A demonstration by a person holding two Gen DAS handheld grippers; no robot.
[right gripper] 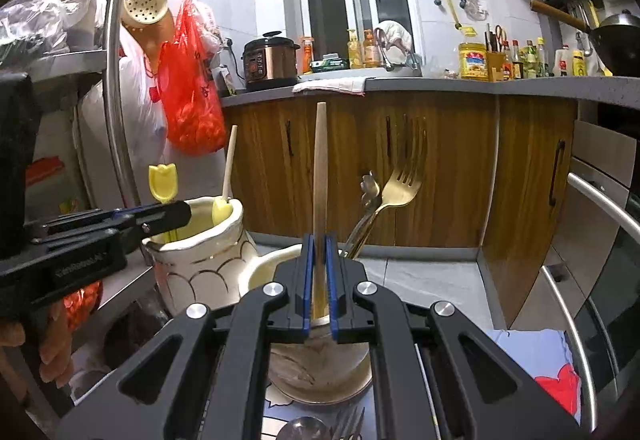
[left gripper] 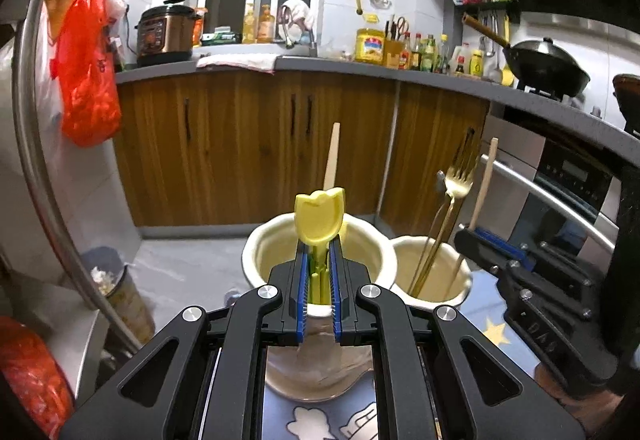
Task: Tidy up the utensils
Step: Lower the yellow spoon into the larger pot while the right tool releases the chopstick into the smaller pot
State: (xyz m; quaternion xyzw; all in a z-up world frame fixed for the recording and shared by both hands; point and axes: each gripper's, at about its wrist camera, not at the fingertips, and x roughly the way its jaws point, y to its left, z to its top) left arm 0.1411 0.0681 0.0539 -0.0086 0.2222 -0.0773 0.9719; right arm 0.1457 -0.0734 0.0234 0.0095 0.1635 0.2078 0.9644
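I have my left gripper (left gripper: 319, 280) clamped on a tulip spoon (left gripper: 319, 215) and my right gripper (right gripper: 319, 280) on a wooden stick (right gripper: 320, 175), both over their cups (left gripper: 320, 240), while a spoon (right gripper: 304, 430) waits below.

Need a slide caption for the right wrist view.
Right gripper clamps a wooden utensil over the short cup; left gripper holds a yellow tulip pick.

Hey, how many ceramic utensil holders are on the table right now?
2. The taller holder stands on the left, where the left gripper grips a yellow tulip-topped utensil. The shorter holder sits right of it, below the right gripper.
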